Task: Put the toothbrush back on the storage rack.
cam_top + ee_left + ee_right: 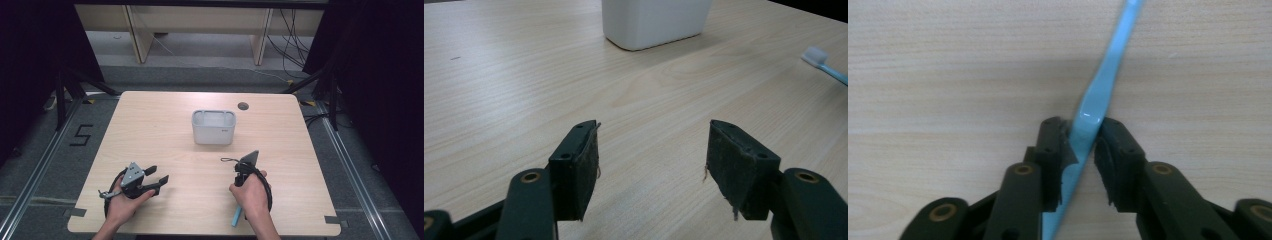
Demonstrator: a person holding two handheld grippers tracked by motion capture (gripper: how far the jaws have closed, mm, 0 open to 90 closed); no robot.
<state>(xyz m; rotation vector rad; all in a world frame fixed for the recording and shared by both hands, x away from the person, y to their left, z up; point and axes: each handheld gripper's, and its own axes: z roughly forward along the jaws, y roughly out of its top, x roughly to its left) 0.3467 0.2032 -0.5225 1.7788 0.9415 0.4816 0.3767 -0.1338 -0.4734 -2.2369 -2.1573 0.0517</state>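
Observation:
A light blue toothbrush (1108,75) lies on the wooden table (165,125). My right gripper (1083,127) points down over it and is shut on the toothbrush's handle, with both pads against its sides. From above, the right gripper (242,180) sits under the person's hand, and the toothbrush's blue end (236,216) sticks out toward the table's near edge. The white bristle head of the toothbrush (819,57) shows at the right of the left gripper view. My left gripper (159,175) rests low at the near left, open (651,165), with nothing between its pads.
A white rectangular bin (213,134) stands open-topped at the table's middle, beyond both grippers, and its base (654,25) shows ahead of the left gripper. A round cable hole (243,106) sits near the far edge. Bench legs and cables lie on the floor behind.

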